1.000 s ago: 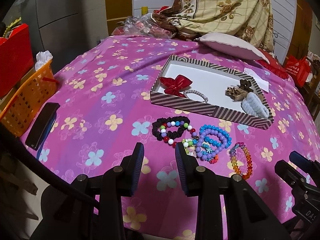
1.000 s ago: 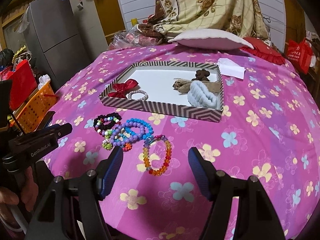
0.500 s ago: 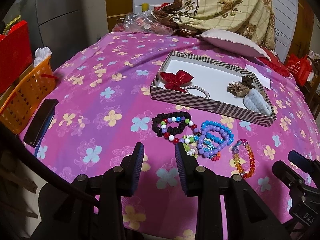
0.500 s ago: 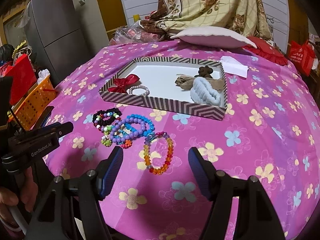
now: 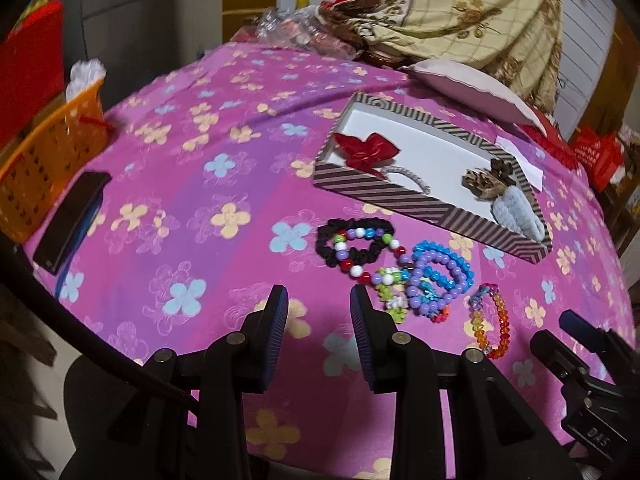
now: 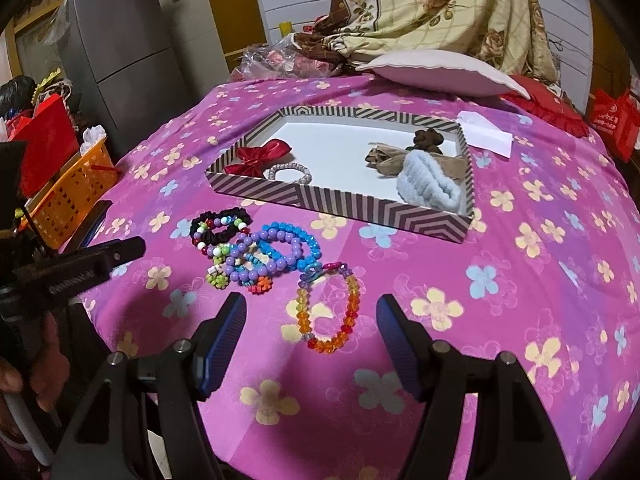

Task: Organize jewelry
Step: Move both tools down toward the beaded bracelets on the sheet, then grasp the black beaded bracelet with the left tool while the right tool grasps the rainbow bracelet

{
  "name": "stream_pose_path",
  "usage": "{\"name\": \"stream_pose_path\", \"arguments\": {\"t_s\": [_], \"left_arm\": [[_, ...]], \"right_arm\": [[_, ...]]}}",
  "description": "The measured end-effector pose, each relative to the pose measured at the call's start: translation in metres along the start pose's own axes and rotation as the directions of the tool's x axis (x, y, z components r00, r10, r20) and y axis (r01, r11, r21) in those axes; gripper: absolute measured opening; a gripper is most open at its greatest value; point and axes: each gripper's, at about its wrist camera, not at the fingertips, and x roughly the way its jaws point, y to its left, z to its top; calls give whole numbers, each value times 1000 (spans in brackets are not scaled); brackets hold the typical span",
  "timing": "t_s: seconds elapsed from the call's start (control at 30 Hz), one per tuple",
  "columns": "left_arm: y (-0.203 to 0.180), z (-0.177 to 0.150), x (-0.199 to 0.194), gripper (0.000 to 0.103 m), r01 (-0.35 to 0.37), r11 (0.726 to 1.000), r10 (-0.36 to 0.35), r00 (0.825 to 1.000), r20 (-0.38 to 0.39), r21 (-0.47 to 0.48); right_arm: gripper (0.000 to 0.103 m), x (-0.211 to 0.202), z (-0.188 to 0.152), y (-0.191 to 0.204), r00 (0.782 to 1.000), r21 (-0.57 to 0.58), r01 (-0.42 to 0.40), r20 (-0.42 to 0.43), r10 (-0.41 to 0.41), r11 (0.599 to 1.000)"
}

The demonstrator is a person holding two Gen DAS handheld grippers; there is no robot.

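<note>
A striped tray (image 6: 352, 204) sits far on the pink bedspread (image 6: 520, 280); nearer lies a bracelet pile (image 6: 256, 248). A rainbow bracelet (image 6: 328, 308) lies between the right gripper (image 6: 312, 320), jaws wide and empty. The left gripper (image 5: 318, 308), narrowly parted and empty, has tilted and edged closer, left of the pile.

I see glossy plastic-looking beads on the rainbow bracelet (image 6: 326, 312), a matt printed cloth bedspread (image 6: 520, 280) and a smooth cardboard-like striped tray (image 6: 360, 202).
</note>
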Motion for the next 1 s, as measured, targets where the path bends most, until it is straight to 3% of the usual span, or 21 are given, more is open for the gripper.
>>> {"name": "stream_pose_path", "arguments": {"t_s": [0.2,0.33,0.53,0.7,0.87,1.0], "left_arm": [[30,4,13,24,4,997,-8,999,-46,-81],[39,14,28,24,77,988,-91,990,-105,-132],[32,42,55,25,127,980,-149,978,-146,-151],[27,57,82,25,165,977,-192,955,-226,-136],[23,60,99,25,131,984,-158,955,-251,-120],[18,65,108,25,156,982,-179,949,-260,-107]], "right_arm": [[64,19,7,2,999,-19,-28,-28,28,999],[63,25,8,-3,999,-2,-34,-38,34,999],[63,28,6,-11,998,15,-30,-50,31,999],[63,26,5,-18,998,18,-30,-56,31,999],[63,31,7,-27,997,46,-30,-66,33,999],[63,35,8,-28,997,49,-31,-76,34,998]]}}
